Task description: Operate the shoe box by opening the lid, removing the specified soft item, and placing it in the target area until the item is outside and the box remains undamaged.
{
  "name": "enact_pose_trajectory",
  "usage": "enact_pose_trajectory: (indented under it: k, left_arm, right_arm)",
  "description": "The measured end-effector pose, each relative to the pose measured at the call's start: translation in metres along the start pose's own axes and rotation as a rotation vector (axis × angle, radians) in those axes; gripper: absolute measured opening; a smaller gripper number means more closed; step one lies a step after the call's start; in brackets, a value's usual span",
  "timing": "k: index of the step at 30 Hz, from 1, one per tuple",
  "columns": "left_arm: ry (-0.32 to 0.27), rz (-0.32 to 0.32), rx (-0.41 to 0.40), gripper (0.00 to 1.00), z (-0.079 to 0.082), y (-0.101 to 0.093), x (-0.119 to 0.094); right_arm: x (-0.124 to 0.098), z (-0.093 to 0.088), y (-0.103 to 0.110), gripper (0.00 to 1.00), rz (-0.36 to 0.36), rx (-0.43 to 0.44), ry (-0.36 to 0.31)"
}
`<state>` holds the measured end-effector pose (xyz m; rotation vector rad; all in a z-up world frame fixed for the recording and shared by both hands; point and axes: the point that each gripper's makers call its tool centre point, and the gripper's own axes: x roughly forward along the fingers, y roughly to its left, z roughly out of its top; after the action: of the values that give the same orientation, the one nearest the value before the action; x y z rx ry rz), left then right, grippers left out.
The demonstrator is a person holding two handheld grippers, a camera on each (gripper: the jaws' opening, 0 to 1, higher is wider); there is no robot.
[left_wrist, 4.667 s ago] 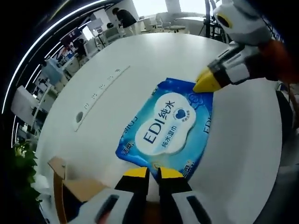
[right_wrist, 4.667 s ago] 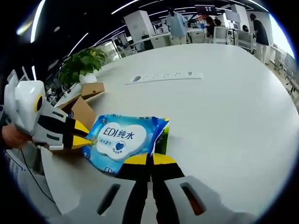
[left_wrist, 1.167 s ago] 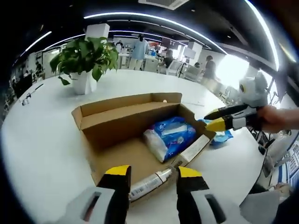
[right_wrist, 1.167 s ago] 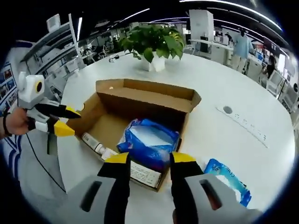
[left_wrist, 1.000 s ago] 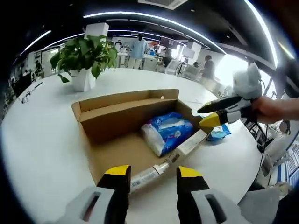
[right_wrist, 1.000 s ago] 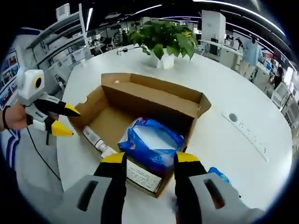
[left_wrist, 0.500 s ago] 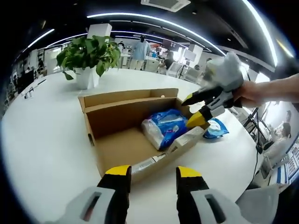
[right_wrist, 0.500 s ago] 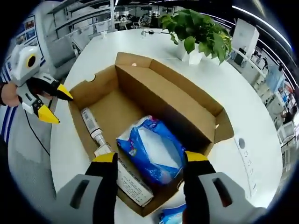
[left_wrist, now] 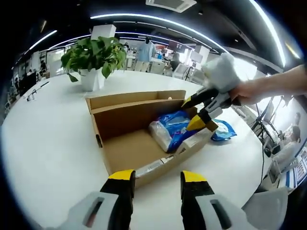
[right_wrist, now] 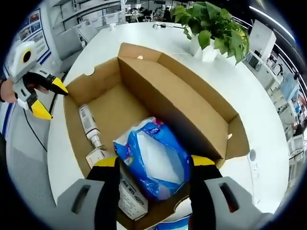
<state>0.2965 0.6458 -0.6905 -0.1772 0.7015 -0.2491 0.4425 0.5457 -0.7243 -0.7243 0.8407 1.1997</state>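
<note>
Brown cardboard box (left_wrist: 125, 125) (right_wrist: 158, 100) sits open on the counter, lid folded back and standing upright along the far long side in the left gripper view. Inside, a soft blue pack (left_wrist: 173, 128) (right_wrist: 152, 158) with a whitish clear face lies at one end of the box, crumpled, leaning against the end wall. A second blue pack (left_wrist: 221, 131), flat, with a white label, lies on the counter just outside the box beyond that same end. Box walls look intact; small round notch in one short wall in the right gripper view. The inner pack lies fully within the box, below its rim.
</note>
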Motion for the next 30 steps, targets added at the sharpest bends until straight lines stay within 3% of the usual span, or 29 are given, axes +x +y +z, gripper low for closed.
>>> enact_pose_trajectory:
  k: [7, 13, 20, 22, 25, 30]
  left_arm:
    - [0.004, -0.001, 0.004, 0.38, 0.004, 0.000, 0.001]
    - [-0.022, -0.007, 0.020, 0.39, 0.019, -0.007, -0.002]
    - [-0.029, -0.020, 0.036, 0.39, 0.029, -0.014, 0.006]
    - [-0.029, -0.026, 0.038, 0.39, 0.030, -0.016, 0.008]
    - [-0.032, -0.030, 0.040, 0.39, 0.033, -0.018, 0.011]
    - [-0.030, -0.027, 0.037, 0.39, 0.033, -0.016, 0.010]
  right_arm:
    - [0.020, -0.006, -0.006, 0.57, 0.038, -0.018, 0.036]
    - [0.031, -0.007, -0.013, 0.60, 0.069, -0.046, 0.034]
    - [0.041, -0.012, -0.018, 0.57, 0.051, -0.133, 0.082]
    - [0.043, -0.009, -0.019, 0.57, 0.044, -0.217, 0.087]
    - [0.048, -0.015, -0.016, 0.55, 0.062, -0.266, 0.139]
    - [0.059, -0.017, -0.011, 0.56, 0.087, -0.254, 0.148]
